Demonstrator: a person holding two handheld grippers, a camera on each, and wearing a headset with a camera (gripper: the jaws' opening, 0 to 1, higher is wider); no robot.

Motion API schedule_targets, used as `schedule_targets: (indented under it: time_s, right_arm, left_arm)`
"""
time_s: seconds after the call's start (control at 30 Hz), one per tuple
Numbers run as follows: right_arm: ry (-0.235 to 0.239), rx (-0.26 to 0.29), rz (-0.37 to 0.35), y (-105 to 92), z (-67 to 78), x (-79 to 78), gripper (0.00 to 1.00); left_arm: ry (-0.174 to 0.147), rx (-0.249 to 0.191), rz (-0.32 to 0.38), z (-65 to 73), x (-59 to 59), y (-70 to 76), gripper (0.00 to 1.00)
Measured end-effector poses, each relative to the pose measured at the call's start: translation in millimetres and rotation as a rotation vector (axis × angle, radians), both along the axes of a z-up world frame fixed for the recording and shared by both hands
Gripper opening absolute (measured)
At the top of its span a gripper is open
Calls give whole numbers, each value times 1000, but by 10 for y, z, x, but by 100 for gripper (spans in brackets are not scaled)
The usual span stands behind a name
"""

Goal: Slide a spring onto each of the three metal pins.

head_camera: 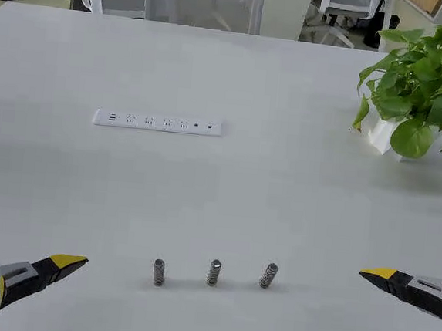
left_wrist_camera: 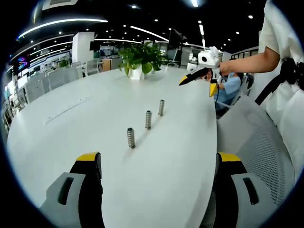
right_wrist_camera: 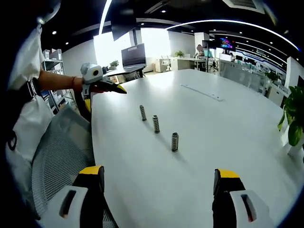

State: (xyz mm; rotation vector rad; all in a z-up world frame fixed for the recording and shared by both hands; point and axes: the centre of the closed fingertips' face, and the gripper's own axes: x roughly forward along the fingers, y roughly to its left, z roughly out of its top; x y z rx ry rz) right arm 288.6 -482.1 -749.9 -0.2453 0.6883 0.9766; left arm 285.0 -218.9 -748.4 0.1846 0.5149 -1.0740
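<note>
Three metal pins stand in a row near the table's front edge, each wearing a coiled spring: the left pin [head_camera: 158,271] [left_wrist_camera: 130,137] [right_wrist_camera: 142,112], the middle pin [head_camera: 213,272] [left_wrist_camera: 148,119] [right_wrist_camera: 155,123] and the right pin [head_camera: 269,275] [left_wrist_camera: 161,107] [right_wrist_camera: 175,141]. My left gripper [left_wrist_camera: 159,164] is open at the lower left of the head view [head_camera: 49,268], empty. My right gripper [right_wrist_camera: 159,178] is open at the lower right [head_camera: 393,320], empty. Both are well apart from the pins.
A white power strip [head_camera: 157,122] lies mid-table. A potted green plant [head_camera: 425,90] stands at the back right. Chairs stand beyond the far edge. A mesh chair [right_wrist_camera: 57,152] sits under the near table edge.
</note>
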Motion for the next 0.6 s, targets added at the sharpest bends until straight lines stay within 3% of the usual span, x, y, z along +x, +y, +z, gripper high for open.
schedule_targets:
  time_s: [0.6]
  right_arm:
    - [-9, -3, 10, -26, 7, 5, 94]
  left_arm:
    - [0, -3, -1, -2, 1, -6, 99]
